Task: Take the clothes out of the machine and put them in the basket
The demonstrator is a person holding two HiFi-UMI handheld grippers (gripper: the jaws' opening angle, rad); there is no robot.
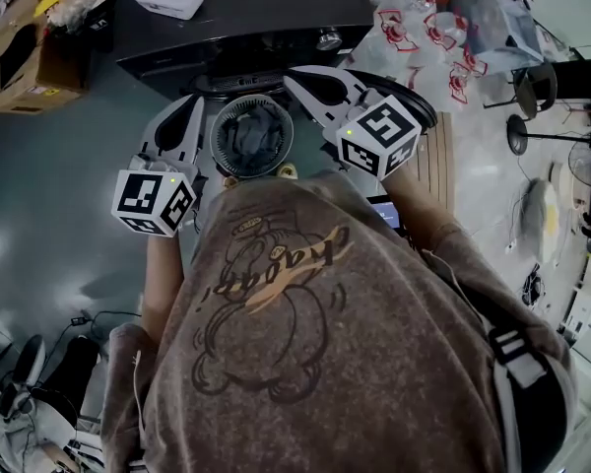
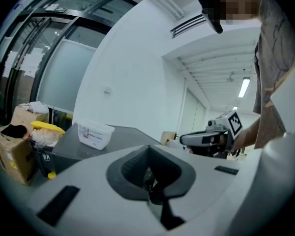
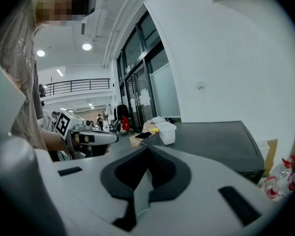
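The black, box-shaped machine [image 1: 246,18] stands on the floor with its round drum opening [image 1: 220,134] uncovered and facing the person, and inside it a crumpled heap of dark grey clothes [image 1: 253,134] fills the drum, wholly within the rim.

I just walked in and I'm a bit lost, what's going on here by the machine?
A person stands at a black machine with a hand-held gripper in each hand. The left hand-held gripper and the right hand-held gripper are both shut and empty, raised on either side of a round opening that holds dark clothes. Whether that opening is the drum or a basket is unclear. Nothing is gripped.
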